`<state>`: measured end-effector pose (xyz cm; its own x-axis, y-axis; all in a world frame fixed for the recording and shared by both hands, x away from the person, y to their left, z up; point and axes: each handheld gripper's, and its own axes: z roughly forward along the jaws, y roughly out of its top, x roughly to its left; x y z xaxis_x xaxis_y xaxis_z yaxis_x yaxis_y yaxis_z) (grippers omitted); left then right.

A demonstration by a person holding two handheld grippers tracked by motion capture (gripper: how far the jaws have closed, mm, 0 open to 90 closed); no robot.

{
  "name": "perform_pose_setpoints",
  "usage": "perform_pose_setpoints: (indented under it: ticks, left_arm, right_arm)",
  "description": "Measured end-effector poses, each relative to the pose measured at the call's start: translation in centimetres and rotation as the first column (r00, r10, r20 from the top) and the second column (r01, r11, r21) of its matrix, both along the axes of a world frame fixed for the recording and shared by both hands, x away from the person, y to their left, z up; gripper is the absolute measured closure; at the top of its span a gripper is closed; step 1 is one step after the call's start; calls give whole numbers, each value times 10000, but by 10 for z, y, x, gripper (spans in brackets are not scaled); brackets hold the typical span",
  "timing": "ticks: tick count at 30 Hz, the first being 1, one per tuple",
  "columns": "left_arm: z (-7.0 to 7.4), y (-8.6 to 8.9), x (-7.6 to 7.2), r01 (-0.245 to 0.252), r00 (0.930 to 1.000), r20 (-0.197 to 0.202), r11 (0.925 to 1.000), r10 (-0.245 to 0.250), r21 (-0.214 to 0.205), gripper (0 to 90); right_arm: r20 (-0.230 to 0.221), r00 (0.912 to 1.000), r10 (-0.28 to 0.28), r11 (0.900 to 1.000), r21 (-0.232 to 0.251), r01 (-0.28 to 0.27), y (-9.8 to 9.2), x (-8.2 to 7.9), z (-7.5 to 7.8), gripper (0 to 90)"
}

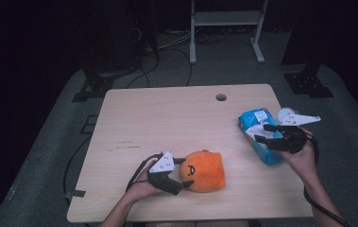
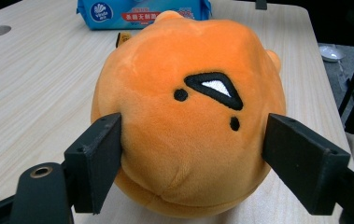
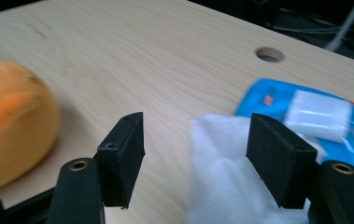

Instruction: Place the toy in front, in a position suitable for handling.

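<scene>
Left gripper (image 1: pixel 182 182) clamped plush (image 1: pixel 204 170) on both sides – plush sat on table (image 1: pixel 157 118), near front edge. Right gripper (image 1: pixel 263 133) jaws stood wide, nothing gripped – over wipes pack (image 1: pixel 258 137) at right edge, white wipe (image 3: pixel 221 172) beneath.

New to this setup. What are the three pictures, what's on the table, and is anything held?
No robot arm here: a person holds a two-jaw gripper in each hand. The high view looks down on the table from above. The other two views come from cameras riding on each gripper, looking along its black jaws.

On the table lie an orange plush toy and a blue pack of wipes.

The left gripper has its jaws on both sides of the plush toy, pressing its flanks. The right gripper is open, with a white wipe from the pack between its jaws, not pinched.
</scene>
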<state>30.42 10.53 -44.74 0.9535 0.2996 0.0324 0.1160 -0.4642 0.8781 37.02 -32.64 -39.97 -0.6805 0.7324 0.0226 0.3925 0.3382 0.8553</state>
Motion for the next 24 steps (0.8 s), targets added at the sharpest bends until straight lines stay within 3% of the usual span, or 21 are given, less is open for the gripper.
perform_pose_setpoints:
  ticks: [9, 19, 21, 24]
  left_arm:
    - [-3, 0, 1, -84, 9999, -70, 10000, 84, -31, 187]
    - [-4, 0, 2, -156, 9998, -126, 9998, 155, -92, 182]
    - [-4, 0, 2, -150, 9998, -118, 9999, 149, -85, 181]
    - [-4, 0, 2, -153, 9998, -121, 9998, 151, -96, 181]
  right_arm:
    - [-337, 9946, -980, 9950, -198, 974, -7, 18, -24, 362]
    - [-464, 9784, -2013, 9795, -101, 2010, -9, 21, -35, 674]
    - [-648, 9775, -2010, 9791, 197, 2026, -11, 21, -35, 745]
    - [-690, 9772, -2008, 9789, 244, 2029, -10, 22, -34, 828]
